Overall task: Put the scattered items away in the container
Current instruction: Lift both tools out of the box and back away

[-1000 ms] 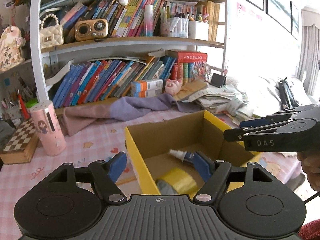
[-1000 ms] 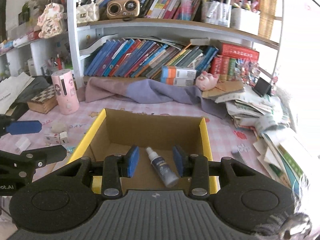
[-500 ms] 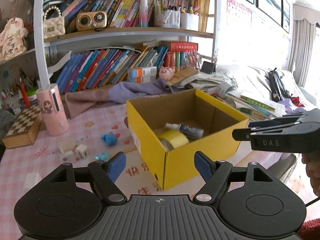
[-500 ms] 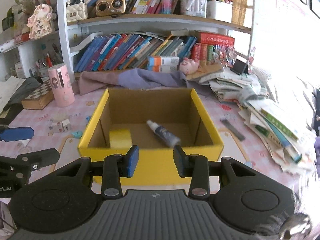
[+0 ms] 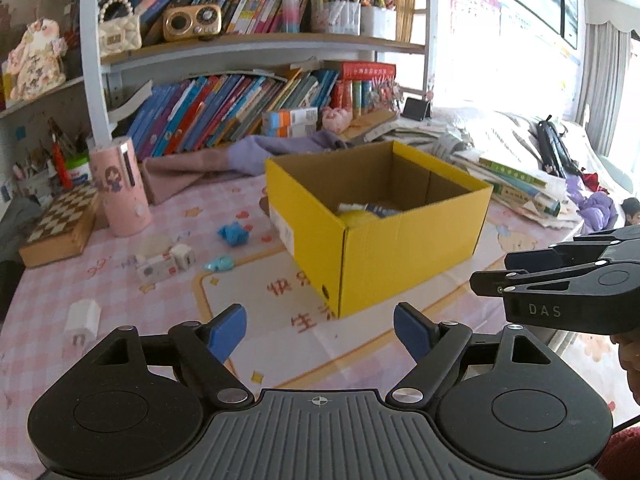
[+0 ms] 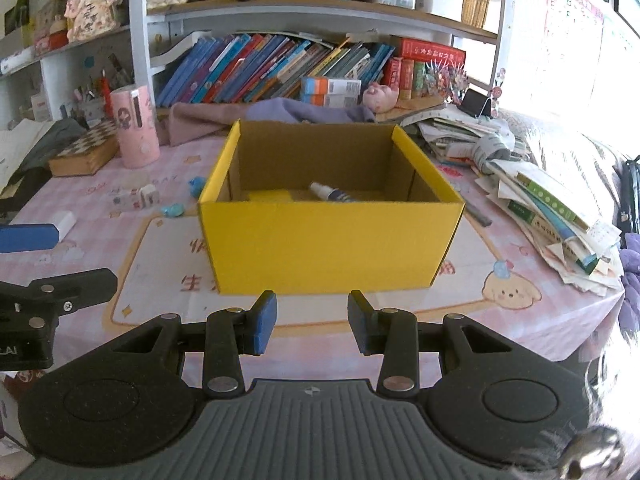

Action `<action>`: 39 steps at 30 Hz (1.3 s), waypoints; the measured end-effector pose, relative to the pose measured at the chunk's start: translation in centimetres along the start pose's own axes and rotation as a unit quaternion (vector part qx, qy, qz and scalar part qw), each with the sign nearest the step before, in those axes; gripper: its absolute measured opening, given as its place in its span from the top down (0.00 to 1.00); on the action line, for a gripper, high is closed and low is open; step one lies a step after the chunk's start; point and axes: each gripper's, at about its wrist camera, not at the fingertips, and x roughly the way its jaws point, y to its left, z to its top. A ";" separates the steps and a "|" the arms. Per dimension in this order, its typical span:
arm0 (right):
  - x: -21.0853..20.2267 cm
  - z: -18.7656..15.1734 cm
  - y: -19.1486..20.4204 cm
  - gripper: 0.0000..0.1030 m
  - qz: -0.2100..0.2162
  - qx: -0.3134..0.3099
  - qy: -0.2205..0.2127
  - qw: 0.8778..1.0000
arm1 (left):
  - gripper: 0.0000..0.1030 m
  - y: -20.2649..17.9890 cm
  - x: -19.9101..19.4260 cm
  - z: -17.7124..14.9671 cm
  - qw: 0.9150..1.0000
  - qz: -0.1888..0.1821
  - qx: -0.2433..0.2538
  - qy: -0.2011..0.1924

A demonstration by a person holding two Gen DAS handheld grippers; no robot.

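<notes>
Yellow box (image 6: pixel 332 240) mid-table, spray bottle (image 6: pixel 334 193) inside | right tool (image 6: pixel 311 322) reads "DAS", empty, slightly parted | left tool (image 5: pixel 320 330) opening, empty

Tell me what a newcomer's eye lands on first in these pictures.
The bright yellow box dominates the middle of the pink tablecloth, with a small spray bottle and something yellow inside. To its left, small items lie scattered: a blue crumpled piece, white cubes and a white charger. Behind stands a crowded bookshelf.
</notes>
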 end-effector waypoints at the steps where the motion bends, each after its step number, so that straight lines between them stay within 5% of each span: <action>1: -0.1 -0.2 0.3 0.63 0.001 -0.002 0.001 1.000 | 0.19 0.1 0.0 -0.2 1.000 0.001 -0.001 0.003; 26: 0.5 -1.8 4.8 0.58 0.051 -0.037 0.043 0.997 | 0.19 2.5 -0.6 -2.5 0.999 0.029 -0.030 0.034; 39: 1.1 -1.2 8.6 0.56 0.093 -0.077 0.046 0.992 | 0.19 5.7 -2.6 -4.0 0.994 0.075 -0.068 0.039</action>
